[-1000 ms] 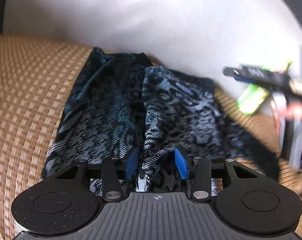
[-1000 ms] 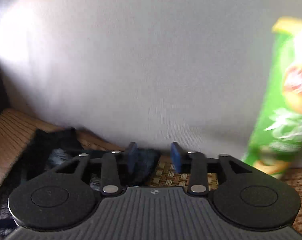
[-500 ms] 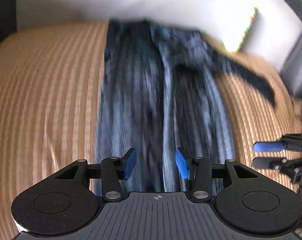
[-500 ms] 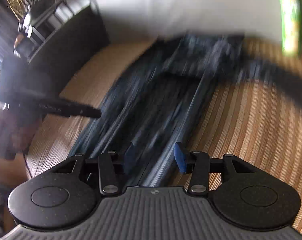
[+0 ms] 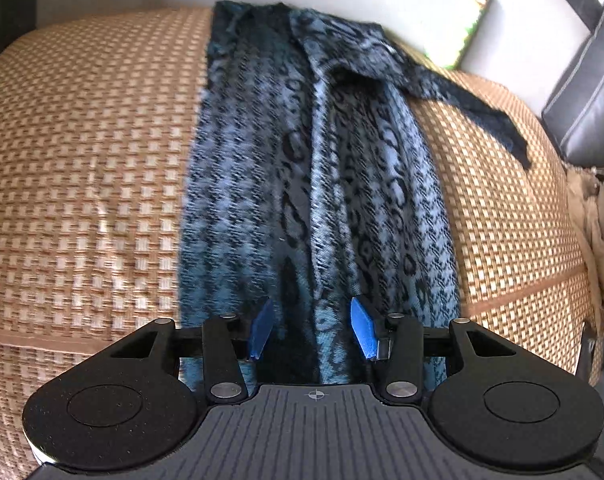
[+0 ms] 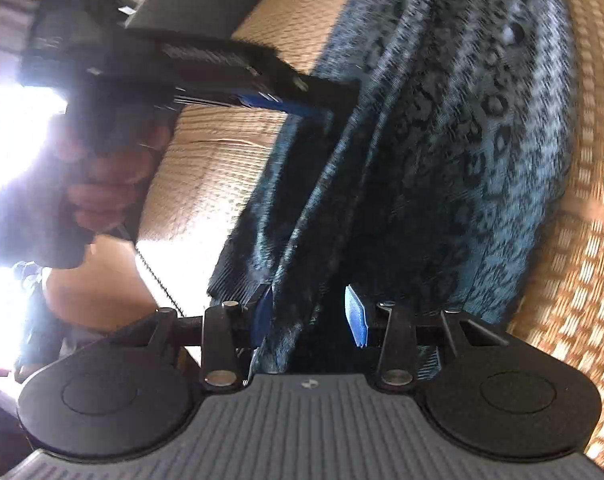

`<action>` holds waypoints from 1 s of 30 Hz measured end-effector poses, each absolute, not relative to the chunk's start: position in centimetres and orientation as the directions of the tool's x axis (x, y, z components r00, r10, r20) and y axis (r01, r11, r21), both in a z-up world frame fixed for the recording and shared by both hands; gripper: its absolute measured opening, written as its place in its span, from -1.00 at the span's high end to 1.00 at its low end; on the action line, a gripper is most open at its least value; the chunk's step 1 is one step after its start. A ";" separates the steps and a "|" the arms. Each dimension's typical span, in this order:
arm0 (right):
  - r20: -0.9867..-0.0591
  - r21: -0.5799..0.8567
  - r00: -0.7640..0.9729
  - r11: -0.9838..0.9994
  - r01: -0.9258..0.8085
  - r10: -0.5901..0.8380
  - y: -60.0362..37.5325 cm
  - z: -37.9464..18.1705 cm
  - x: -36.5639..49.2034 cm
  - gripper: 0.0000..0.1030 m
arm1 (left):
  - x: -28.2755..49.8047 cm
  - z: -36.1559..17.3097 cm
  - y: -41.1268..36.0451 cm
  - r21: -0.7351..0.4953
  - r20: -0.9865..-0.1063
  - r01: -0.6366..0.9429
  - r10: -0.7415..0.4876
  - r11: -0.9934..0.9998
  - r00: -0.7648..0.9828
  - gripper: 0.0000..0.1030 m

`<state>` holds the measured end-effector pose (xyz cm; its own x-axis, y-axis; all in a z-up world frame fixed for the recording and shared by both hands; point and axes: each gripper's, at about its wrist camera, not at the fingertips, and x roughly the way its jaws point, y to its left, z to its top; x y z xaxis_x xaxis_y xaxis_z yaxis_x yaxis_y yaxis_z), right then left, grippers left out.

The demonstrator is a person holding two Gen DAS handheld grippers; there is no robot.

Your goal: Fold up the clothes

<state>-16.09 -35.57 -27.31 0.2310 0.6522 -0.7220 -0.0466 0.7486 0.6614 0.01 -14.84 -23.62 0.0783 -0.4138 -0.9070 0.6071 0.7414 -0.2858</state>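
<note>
left gripper pulled back from far end of blue patterned garment, fabric fold gone from between its pads, now over near end. right gripper swung off wall and green box, now at garment's near edge beside left gripper, jaws closing with fabric between.

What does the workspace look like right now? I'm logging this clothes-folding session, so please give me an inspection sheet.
Surface: woven tan mat, bare on both sides of the garment.
Job's things: blue leopard-print garment laid lengthwise, one dark strip trailing right.
Clutter: green package against the white wall.
Grippers: left hand-held gripper open over the near hem; right hand-held gripper closing, a fabric fold between its jaws, not yet pinched.
Cables: nothing seen.
Surroundings: grey leather cushion at right; a person's hand holding the left gripper.
</note>
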 end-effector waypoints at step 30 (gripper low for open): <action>-0.784 0.472 0.546 0.856 0.213 0.296 -43.5 -26.2 -15.7 -0.01 | 0.3 -26.8 -22.7 -0.166 -0.928 0.688 -0.348 0.707 0.134 -0.16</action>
<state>-15.71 -43.47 -26.16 0.5458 0.2963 -0.7838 0.2127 0.8557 0.4717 0.27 -22.69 -26.75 0.1343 -0.3482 -0.9278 0.6880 0.7066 -0.1656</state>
